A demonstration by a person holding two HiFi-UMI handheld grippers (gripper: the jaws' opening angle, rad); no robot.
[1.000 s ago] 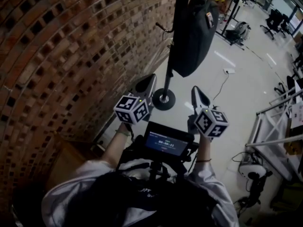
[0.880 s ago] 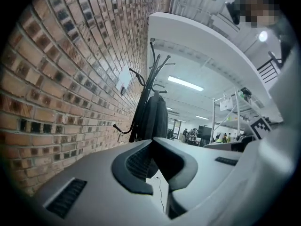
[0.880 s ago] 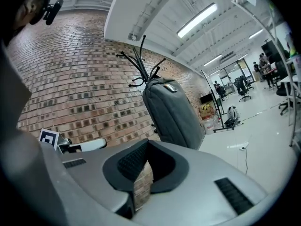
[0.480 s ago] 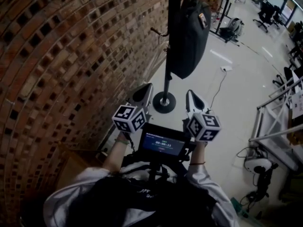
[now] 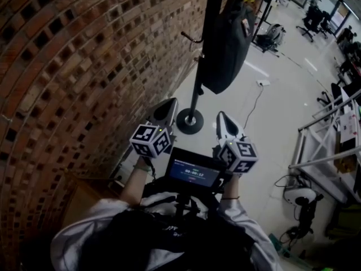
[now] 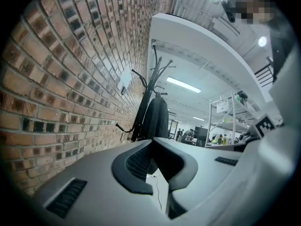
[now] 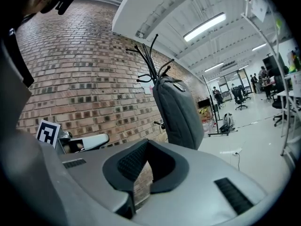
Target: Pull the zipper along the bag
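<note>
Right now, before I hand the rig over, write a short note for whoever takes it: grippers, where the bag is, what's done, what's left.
Left gripper: shut, empty, held low in front of the person.
Right gripper: shut, empty, beside it.
Bag: dark, hangs on the coat rack by the brick wall, ahead of both grippers, untouched.
Done: nothing; the zipper cannot be made out from here.
Left: reach the bag, find the zipper pull, draw it along.

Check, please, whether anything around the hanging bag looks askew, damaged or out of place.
Nothing stands out. The bag hangs straight from the coat stand beside the brick wall, with no visible damage. The only loose item is a white plug block with its cable lying on the floor beyond the stand.
</note>
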